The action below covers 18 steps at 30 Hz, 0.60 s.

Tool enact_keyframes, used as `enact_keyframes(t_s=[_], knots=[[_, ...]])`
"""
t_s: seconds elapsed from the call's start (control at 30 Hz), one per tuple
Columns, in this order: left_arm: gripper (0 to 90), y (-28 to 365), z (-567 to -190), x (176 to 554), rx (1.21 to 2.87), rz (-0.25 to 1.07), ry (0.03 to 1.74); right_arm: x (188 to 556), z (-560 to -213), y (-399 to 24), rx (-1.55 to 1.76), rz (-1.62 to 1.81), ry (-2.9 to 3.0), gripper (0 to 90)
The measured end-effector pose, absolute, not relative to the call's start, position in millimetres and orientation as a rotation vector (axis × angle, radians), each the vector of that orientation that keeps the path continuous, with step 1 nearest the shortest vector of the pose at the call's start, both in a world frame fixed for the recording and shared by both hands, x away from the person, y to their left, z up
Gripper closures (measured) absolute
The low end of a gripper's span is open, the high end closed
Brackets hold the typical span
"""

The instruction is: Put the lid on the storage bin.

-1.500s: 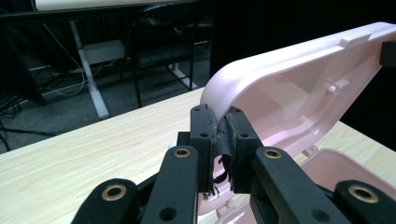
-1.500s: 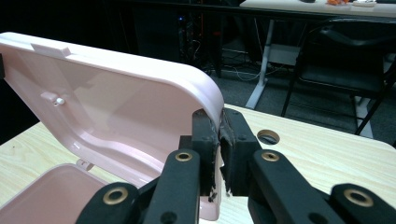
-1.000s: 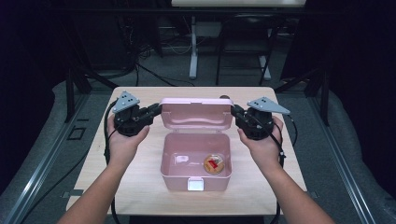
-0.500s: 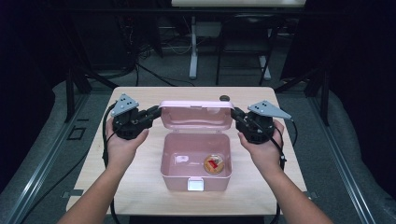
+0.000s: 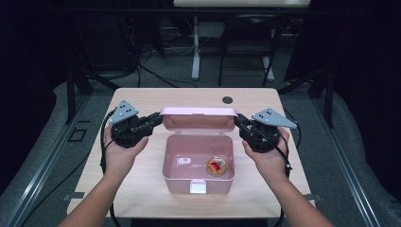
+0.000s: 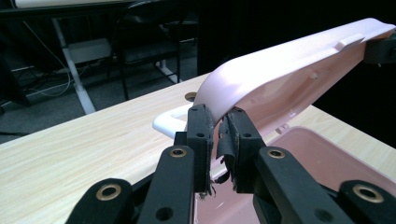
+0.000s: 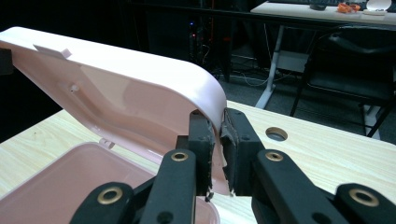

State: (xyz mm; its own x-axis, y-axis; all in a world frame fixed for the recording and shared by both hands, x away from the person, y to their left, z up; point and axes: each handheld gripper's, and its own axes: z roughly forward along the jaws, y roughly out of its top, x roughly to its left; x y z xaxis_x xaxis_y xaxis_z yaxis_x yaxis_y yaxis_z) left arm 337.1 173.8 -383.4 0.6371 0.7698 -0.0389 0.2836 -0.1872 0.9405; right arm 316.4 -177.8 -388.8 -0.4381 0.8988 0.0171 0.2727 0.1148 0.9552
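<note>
A pink plastic box stands open in the middle of the wooden table, with a white latch on its front. Its lid stands raised at the back. My left gripper is shut on the lid's left edge, and my right gripper is shut on its right edge. In the left gripper view the lid curves down between the jaws of the left gripper. In the right gripper view the lid is pinched by the right gripper. A small round item with red inside lies in the box.
The table has a round cable hole behind the lid. A white handle sticks out from the lid's far side. Chairs, desk legs and cables stand on the dark floor beyond the table.
The lid's top edge has dipped a little forward over the box, and both hands have shifted slightly with it while keeping their grip.
</note>
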Motion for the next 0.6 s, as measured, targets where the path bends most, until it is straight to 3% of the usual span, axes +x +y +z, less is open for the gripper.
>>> enact_keyframes(t_s=[0.6], knots=[[83.7, 181.2, -387.0, 321.0, 1.765, 0.528, 0.835, 301.7, -398.8, -181.4, 1.13, 1.39, 1.779, 81.9]])
